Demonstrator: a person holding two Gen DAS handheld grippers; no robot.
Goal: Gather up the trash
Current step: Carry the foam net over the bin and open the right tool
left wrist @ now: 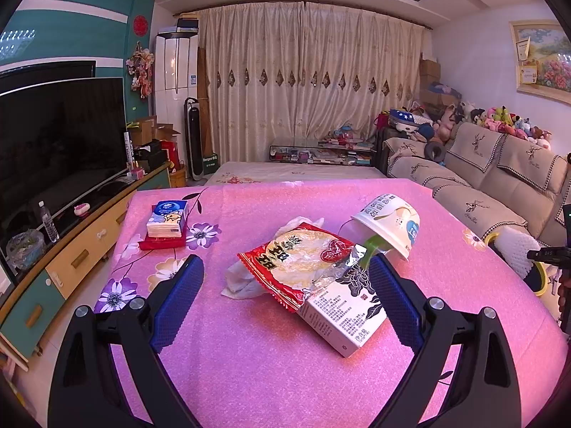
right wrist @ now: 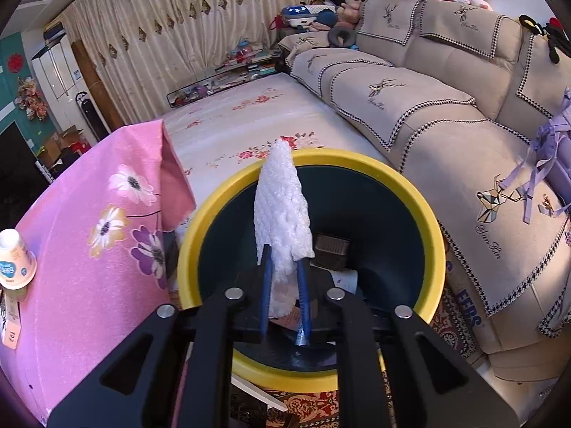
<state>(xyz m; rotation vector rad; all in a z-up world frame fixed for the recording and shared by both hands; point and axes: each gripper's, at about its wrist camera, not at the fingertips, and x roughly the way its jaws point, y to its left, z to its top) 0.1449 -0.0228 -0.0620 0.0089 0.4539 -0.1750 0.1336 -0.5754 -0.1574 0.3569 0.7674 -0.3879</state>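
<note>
One pink floral tablecloth (left wrist: 249, 356), beige sofa (right wrist: 446, 125), left claw (left wrist: 285, 274) released, right claw (right wrist: 283, 260) grasping foam wrap (right wrist: 282, 207).

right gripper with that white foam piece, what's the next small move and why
Probably open the jaws. The right gripper pinches the white foam wrap directly over the open yellow-rimmed bin, which already holds trash, so letting go should drop it inside.

Table (left wrist: 271, 374) cover: pink matt foam-like sheet. Snack bag (left wrist: 299, 267): glossy plastic. Carton (left wrist: 348, 315): smooth printed card. White foam wrap (right wrist: 282, 210): bumpy. Bin (right wrist: 424, 210): smooth yellow plastic rim. Tool pads (left wrist: 178, 296): blue, textured.
</note>
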